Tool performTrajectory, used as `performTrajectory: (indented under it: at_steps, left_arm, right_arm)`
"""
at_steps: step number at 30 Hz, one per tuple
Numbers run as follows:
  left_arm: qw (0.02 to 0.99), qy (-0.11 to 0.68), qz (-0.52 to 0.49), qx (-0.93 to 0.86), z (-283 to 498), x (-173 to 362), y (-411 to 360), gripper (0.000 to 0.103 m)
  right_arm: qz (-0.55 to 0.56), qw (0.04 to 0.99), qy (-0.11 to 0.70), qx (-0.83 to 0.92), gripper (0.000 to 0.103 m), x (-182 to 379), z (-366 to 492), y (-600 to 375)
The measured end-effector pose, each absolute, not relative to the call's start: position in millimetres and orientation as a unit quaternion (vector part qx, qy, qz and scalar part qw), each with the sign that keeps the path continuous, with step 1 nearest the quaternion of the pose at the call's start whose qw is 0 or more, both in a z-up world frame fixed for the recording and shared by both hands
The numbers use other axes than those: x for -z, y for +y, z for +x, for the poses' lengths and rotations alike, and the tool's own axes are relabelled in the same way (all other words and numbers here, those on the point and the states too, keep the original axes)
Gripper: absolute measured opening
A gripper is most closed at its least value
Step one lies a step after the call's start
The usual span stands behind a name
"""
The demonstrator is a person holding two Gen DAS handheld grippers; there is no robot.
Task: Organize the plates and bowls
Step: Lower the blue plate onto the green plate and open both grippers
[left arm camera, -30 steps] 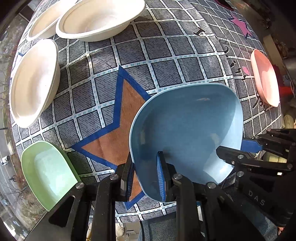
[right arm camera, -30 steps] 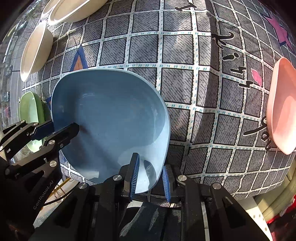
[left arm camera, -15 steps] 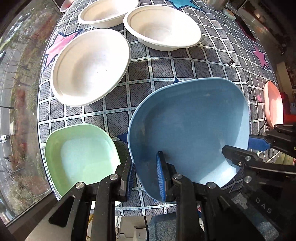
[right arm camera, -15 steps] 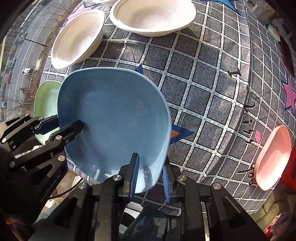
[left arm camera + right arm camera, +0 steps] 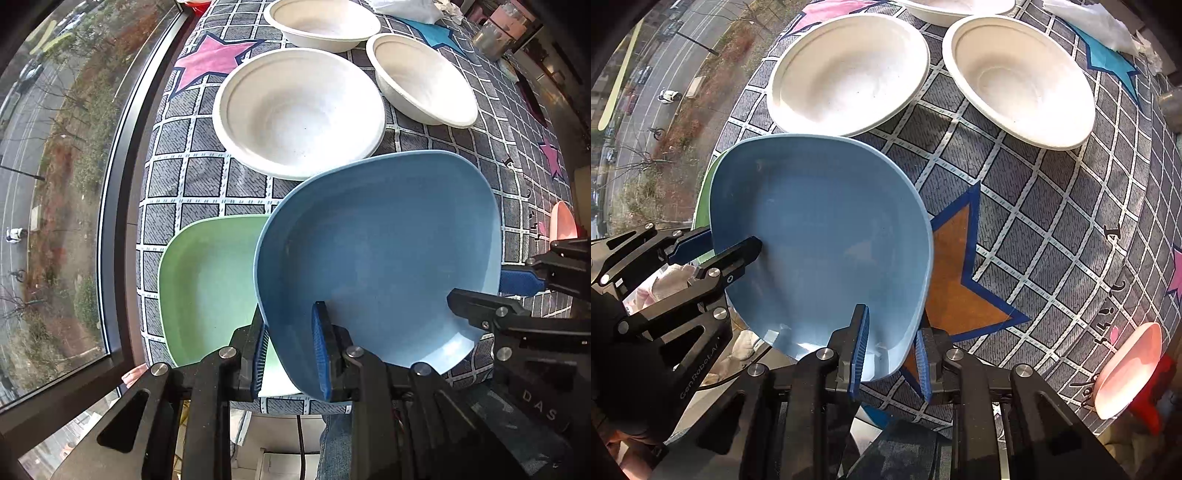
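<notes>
Blue plate (image 5: 380,254) raised above checked tablecloth (image 5: 207,184), overlapping green plate (image 5: 207,288), left gripper (image 5: 291,354) clamped across its near rim, right gripper (image 5: 892,356) clamped across adjacent rim.

You have a grey checked cloth (image 5: 207,177) covering the counter, and it carries a pink star (image 5: 212,61) near its window-side edge, an orange star edged in blue (image 5: 960,280) nearer you, and a turquoise star (image 5: 1108,59) at the far side. Beyond the cloth's edge runs a dark window frame (image 5: 114,206); a street (image 5: 14,155) lies below
</notes>
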State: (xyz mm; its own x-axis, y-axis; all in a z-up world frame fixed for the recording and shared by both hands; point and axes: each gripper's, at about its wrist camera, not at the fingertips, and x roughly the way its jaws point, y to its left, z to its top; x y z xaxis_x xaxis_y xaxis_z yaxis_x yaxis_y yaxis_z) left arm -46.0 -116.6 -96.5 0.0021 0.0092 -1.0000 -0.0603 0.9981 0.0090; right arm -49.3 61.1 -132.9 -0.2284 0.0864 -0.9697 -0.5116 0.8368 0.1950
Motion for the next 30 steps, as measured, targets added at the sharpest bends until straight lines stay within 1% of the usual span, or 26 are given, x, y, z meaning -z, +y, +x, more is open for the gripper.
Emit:
performTrajectory:
  at_steps: [7,16,18,19,20,21,22,23,25,30]
  left_arm:
    - [0.706,0.704,-0.035,-0.068,-50.8,90.8,-79.7,0.025]
    - [0.704,0.702,-0.046,-0.100,-64.1,101.7,-37.0,0.025]
    - [0.706,0.698,-0.050,-0.105,-61.5,99.7,-37.0,0.030]
    - [0.706,0.698,-0.053,-0.107,-61.8,100.2,-34.6,0.037]
    - [0.707,0.696,-0.053,-0.114,-65.8,101.3,-29.0,0.049]
    - [0.709,0.693,-0.051,-0.123,-67.9,100.2,-26.2,0.057]
    - [0.712,0.688,-0.049,-0.130,-69.8,98.6,-23.8,0.070]
    - [0.716,0.683,-0.048,-0.137,-72.3,96.6,-20.8,0.074]
    - [0.717,0.681,-0.050,-0.140,-74.6,95.3,-16.9,0.079]
    - [0.712,0.686,-0.041,-0.143,-82.6,93.1,-15.3,0.079]
  right_arm:
    - [-0.160,0.578,0.745,-0.292,0.027,159.6,-65.5,104.0]
    - [-0.155,0.564,0.755,-0.296,0.027,192.7,-80.5,130.7]
    - [-0.144,0.564,0.759,-0.292,0.027,197.0,-78.4,129.3]
    - [-0.138,0.566,0.758,-0.293,0.027,198.8,-74.7,131.9]
    - [-0.136,0.569,0.757,-0.291,0.030,198.7,-72.1,135.3]
    - [-0.140,0.573,0.754,-0.287,0.034,199.0,-71.2,133.6]
    - [-0.143,0.580,0.749,-0.286,0.055,197.5,-69.5,132.8]
    - [-0.149,0.590,0.741,-0.284,0.069,195.8,-67.9,129.2]
    - [-0.158,0.602,0.729,-0.284,0.071,191.1,-67.1,122.1]
    - [-0.131,0.607,0.748,-0.235,0.071,196.4,-62.5,90.8]
